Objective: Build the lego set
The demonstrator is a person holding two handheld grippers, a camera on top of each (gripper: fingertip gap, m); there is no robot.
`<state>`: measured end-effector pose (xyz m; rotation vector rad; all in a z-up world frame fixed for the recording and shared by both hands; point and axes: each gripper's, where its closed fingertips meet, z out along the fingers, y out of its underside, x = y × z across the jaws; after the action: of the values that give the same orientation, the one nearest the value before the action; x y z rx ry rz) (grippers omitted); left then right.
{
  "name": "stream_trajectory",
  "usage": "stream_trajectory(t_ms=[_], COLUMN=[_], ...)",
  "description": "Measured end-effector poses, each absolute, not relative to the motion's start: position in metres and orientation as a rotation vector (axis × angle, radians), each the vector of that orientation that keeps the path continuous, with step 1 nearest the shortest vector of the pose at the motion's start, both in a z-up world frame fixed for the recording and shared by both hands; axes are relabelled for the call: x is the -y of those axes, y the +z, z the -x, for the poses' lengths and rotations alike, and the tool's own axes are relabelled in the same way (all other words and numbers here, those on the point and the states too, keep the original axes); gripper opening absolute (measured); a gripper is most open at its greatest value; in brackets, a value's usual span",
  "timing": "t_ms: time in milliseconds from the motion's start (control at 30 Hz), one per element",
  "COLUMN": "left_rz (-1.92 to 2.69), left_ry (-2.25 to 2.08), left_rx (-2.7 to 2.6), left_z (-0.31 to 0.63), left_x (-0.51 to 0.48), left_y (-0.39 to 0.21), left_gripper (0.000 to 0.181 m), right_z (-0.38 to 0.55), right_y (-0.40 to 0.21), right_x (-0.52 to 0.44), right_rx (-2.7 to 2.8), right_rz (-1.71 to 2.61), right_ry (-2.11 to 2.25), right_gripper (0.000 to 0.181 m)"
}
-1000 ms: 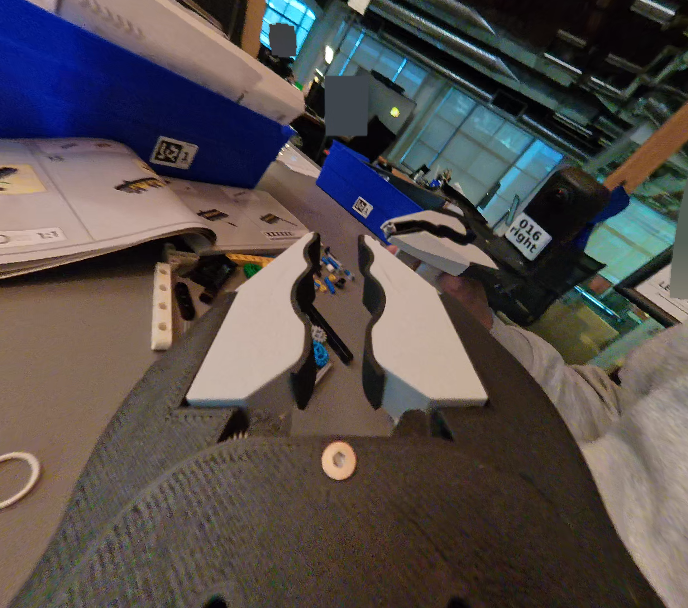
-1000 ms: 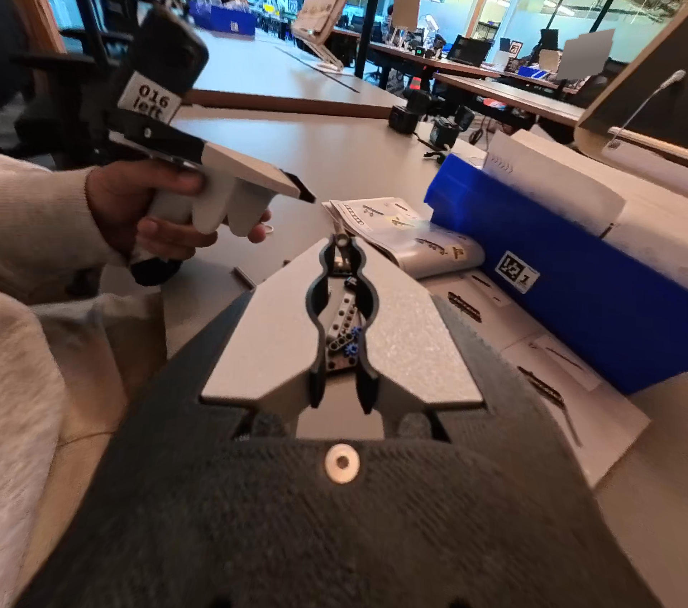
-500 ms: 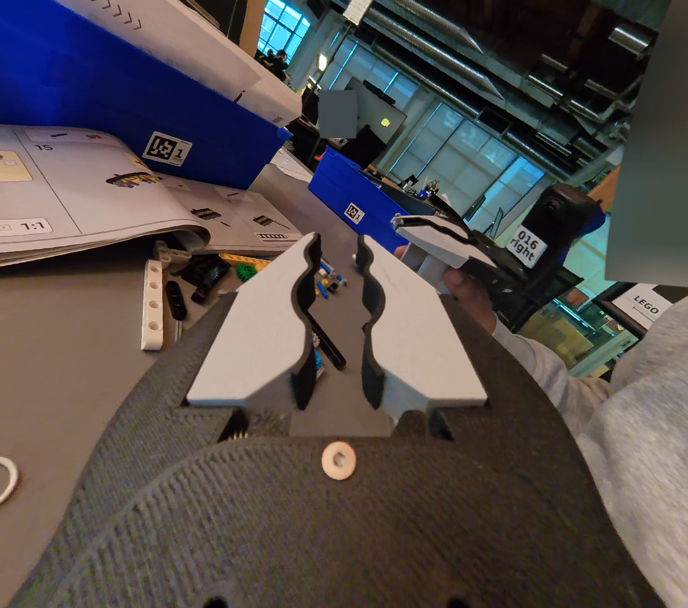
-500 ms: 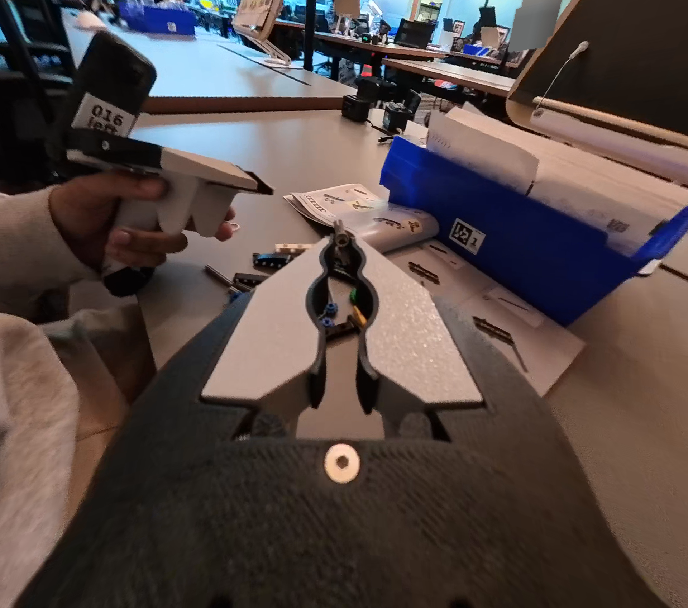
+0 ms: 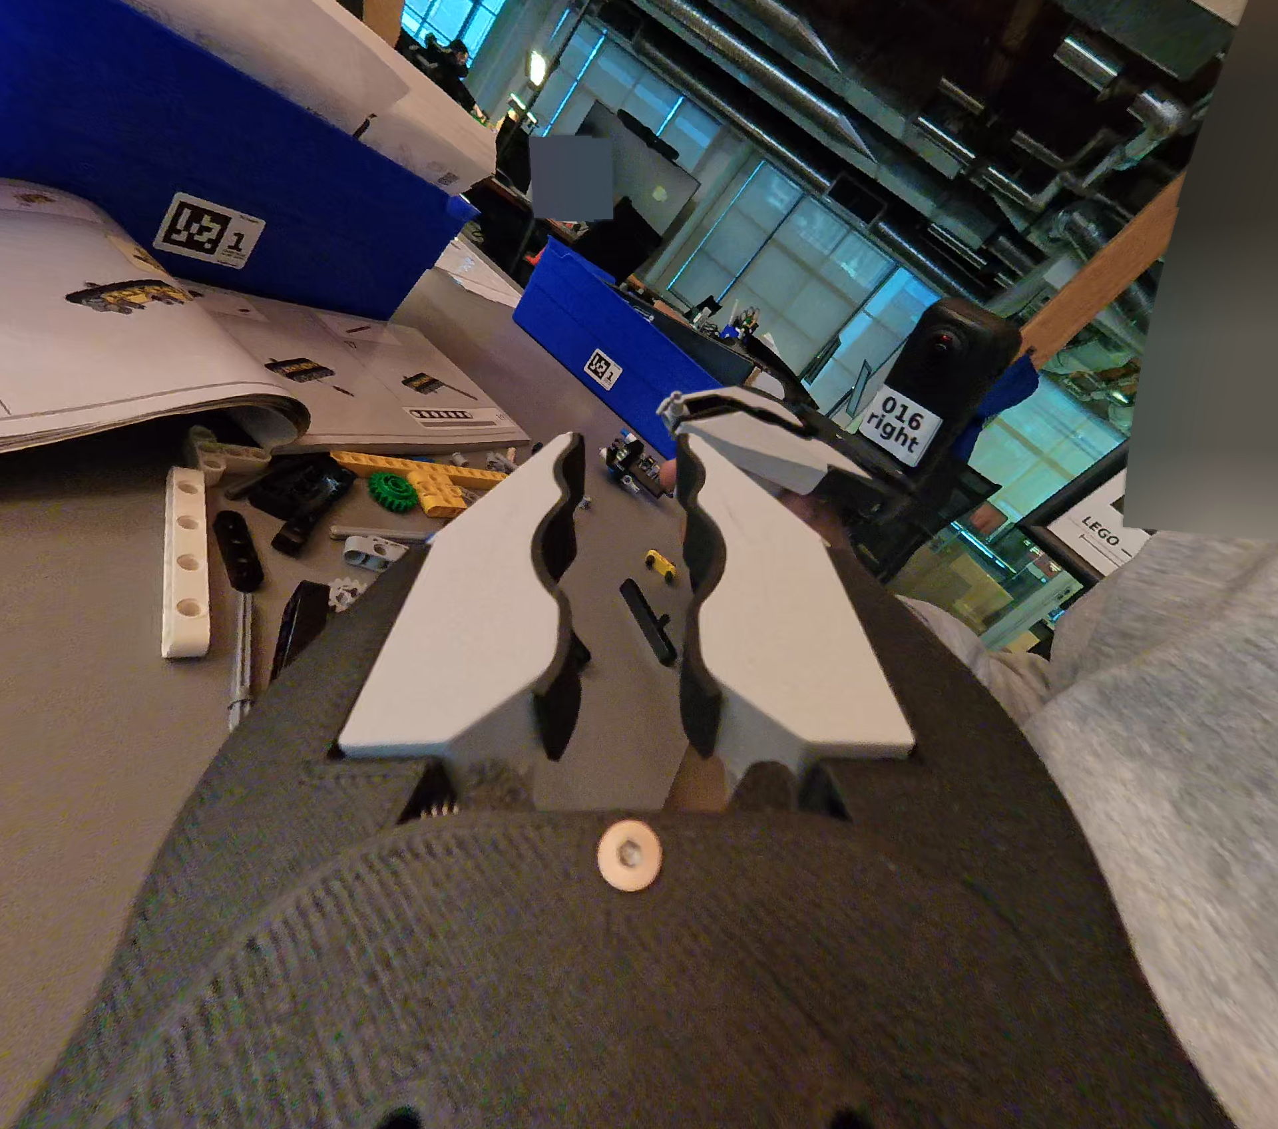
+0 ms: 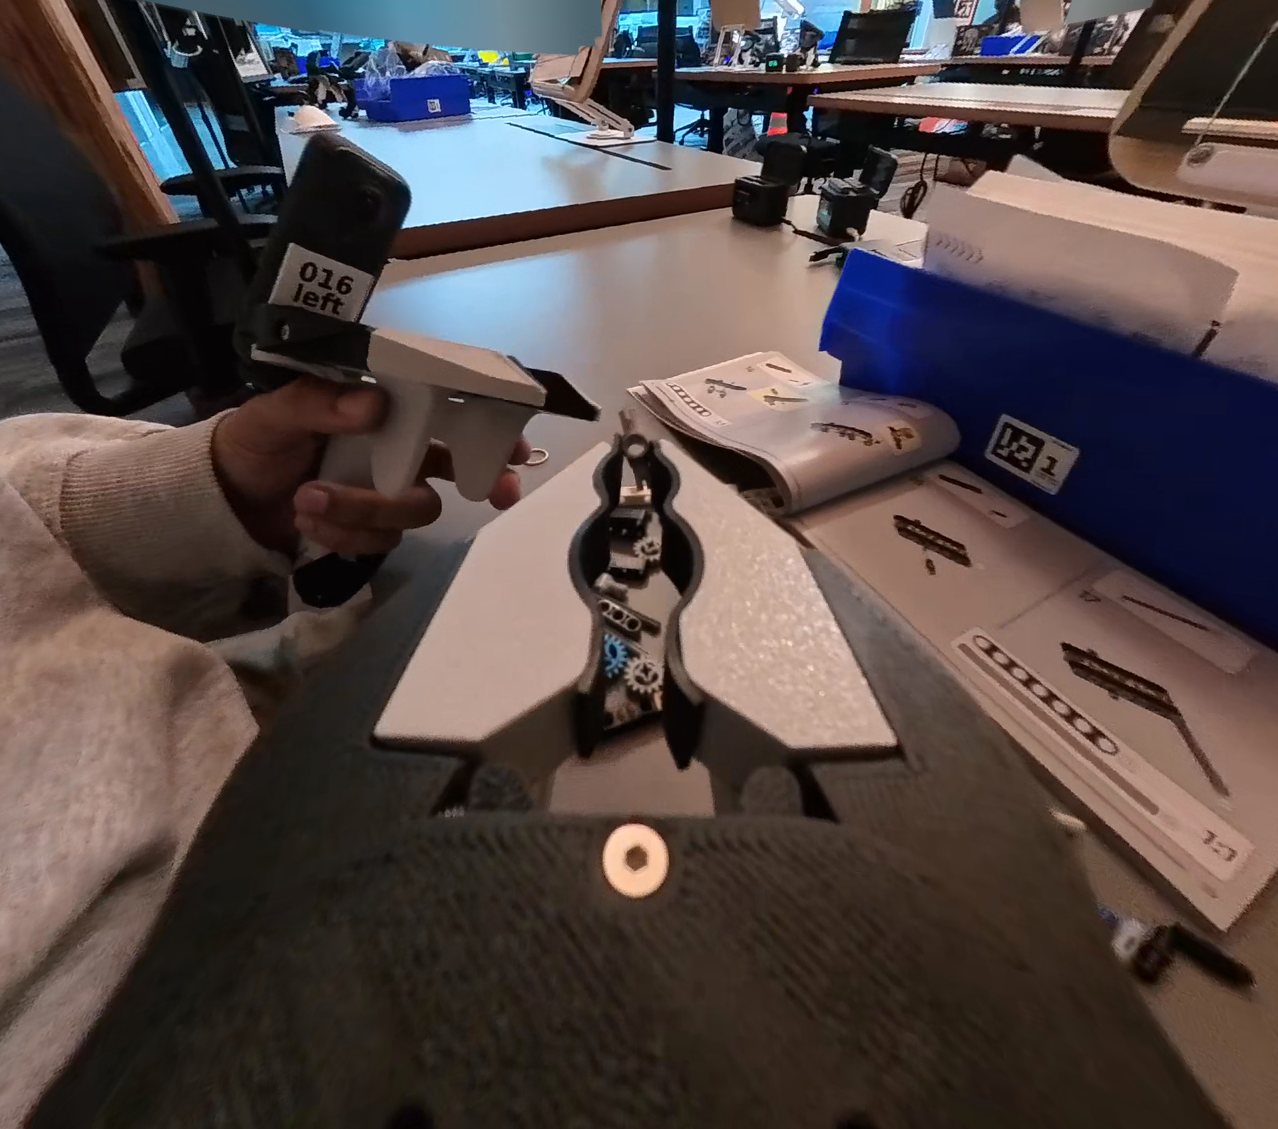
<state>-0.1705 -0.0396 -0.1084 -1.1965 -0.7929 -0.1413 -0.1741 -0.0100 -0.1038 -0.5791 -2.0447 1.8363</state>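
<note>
Loose Lego parts lie on the grey table point(image 5: 83, 646): a white beam point(image 5: 185, 563), a black beam point(image 5: 237, 549), a green gear point(image 5: 394, 490), a yellow beam point(image 5: 429, 473). My left gripper point(image 5: 626, 452) is open and empty, low over a black axle point(image 5: 646, 622) and a small yellow piece point(image 5: 660, 565). My right gripper point(image 6: 635, 452) is shut on a small grey pin point(image 6: 635, 447) at its tips. Below it lie a blue gear point(image 6: 612, 653), a grey gear point(image 6: 643, 674) and a black beam point(image 6: 626, 612). The right gripper also shows in the left wrist view point(image 5: 681, 407), the left gripper in the right wrist view point(image 6: 581, 404).
An open instruction booklet point(image 5: 138, 349) lies behind the parts, also in the right wrist view point(image 6: 795, 425). A blue bin point(image 5: 207, 148) with a white box in it stands behind the booklet. A second blue bin point(image 5: 608, 335) sits farther back. A person's grey sleeve point(image 6: 104, 577) is at the left. From either gripper's tips it is about 11 cm to the grey gear point(image 6: 643, 674).
Both grippers have moved over the parts pile, so other pieces now show between their fingers. The left stays open. The right stays shut on the small pin.
</note>
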Motion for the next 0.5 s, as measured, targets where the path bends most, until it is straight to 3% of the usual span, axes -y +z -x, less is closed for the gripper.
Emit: stream_trajectory(t_ms=[500], left_rz=[1.21], left_ry=[-0.183], left_rx=[0.787], left_z=[0.166], left_x=[0.032], left_y=[-0.109], left_gripper=[0.023], right_z=[0.158], right_y=[-0.105], right_x=[0.015], right_rx=[2.073], right_rz=[0.525], right_ry=[1.819], right_gripper=[0.005])
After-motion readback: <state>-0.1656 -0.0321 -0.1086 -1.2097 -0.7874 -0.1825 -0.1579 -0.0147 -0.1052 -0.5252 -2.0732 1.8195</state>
